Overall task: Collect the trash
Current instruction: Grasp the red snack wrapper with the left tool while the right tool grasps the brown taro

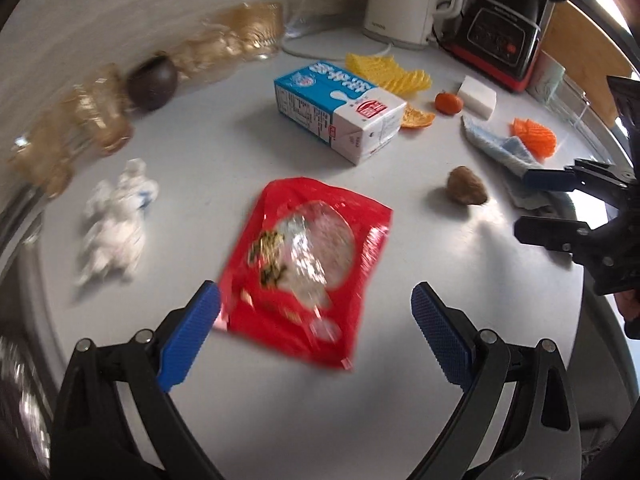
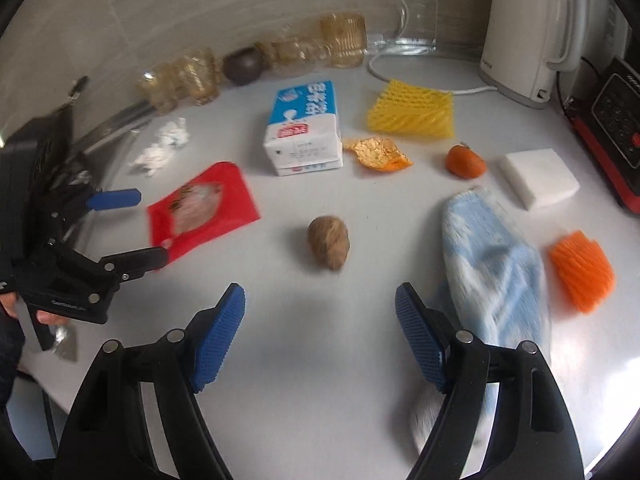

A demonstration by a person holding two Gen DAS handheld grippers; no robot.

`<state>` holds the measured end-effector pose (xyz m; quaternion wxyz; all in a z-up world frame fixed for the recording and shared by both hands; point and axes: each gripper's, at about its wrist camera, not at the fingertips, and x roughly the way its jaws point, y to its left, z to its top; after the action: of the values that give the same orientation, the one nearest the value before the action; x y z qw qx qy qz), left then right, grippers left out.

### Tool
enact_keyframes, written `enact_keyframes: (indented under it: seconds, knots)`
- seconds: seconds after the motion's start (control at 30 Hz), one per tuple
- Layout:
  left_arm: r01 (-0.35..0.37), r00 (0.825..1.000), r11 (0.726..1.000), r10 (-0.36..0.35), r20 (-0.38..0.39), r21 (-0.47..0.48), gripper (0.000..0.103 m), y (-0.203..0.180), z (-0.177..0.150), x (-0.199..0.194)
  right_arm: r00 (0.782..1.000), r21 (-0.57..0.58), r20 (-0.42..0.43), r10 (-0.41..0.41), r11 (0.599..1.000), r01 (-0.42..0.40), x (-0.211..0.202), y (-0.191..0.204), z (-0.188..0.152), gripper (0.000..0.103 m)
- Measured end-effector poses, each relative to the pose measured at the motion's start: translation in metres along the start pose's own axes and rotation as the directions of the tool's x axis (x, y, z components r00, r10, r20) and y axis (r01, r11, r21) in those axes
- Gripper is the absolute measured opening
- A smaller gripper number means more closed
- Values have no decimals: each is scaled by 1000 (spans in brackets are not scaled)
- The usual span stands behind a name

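Observation:
A red snack wrapper (image 1: 308,268) lies flat on the grey counter, just ahead of my open left gripper (image 1: 316,316); it also shows in the right wrist view (image 2: 204,208). My open right gripper (image 2: 320,316) hovers just short of a brown lump (image 2: 329,247), which the left view also shows (image 1: 466,191). A blue-and-white milk carton (image 1: 340,108) lies on its side behind them. Crumpled white tissue (image 1: 116,224), orange peel (image 2: 380,154), yellow foam net (image 2: 412,110) and orange foam net (image 2: 582,276) lie scattered.
A blue cloth (image 2: 492,264) lies by my right gripper's right finger. A tangerine (image 2: 466,162), a white sponge block (image 2: 538,178), a kettle (image 2: 528,32), a blender base (image 1: 504,36) and glass jars (image 2: 320,46) line the back wall.

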<state>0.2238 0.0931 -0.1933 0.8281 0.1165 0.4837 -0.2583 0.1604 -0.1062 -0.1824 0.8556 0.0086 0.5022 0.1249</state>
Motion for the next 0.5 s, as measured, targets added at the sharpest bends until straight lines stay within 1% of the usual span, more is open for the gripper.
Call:
enact_keyframes:
  seconds: [0.07,0.13,0.2,0.27,0.33,0.37,0.4,0.43,0.47,0.5]
  knots:
    - [34,999,999,-34,-15,14,92,5,6,12,1000,8,-14,-10,1000,10,14,-1,8,76]
    - [62,998,998,-62,-24,22,92,7,11,21,1000,14,-22,-15,1000,16,22,-2,14,72]
    - [74,997,997,-73,-32,33,92,6,13,26,999,19,-29,-20,1000,20,29,-3,19,71]
    - [81,996,996,-79,-38,45,92,5,15,33,999,15,-40,-28,999,28,35,-2,22,66]
    - [74,997,995,-72,-36,59,92,4,17,35,998,5,-51,-35,999,35,40,0,23,57]
    - [76,997,995,-74,-35,61,92,4,18,36,998,2,-56,-36,999,36,41,0,23,55]
    - [82,996,995,-80,-35,59,92,4,19,36,997,0,-58,-41,999,41,42,1,24,48]
    - [84,996,995,-82,-32,58,90,4,20,36,997,1,-67,-49,999,49,45,0,24,38]
    - [79,997,995,-77,-27,58,82,4,20,35,997,-1,-62,-56,998,56,45,0,24,35]
    - [66,998,996,-65,-19,63,77,3,20,34,997,-1,-63,-54,999,54,45,0,24,29]
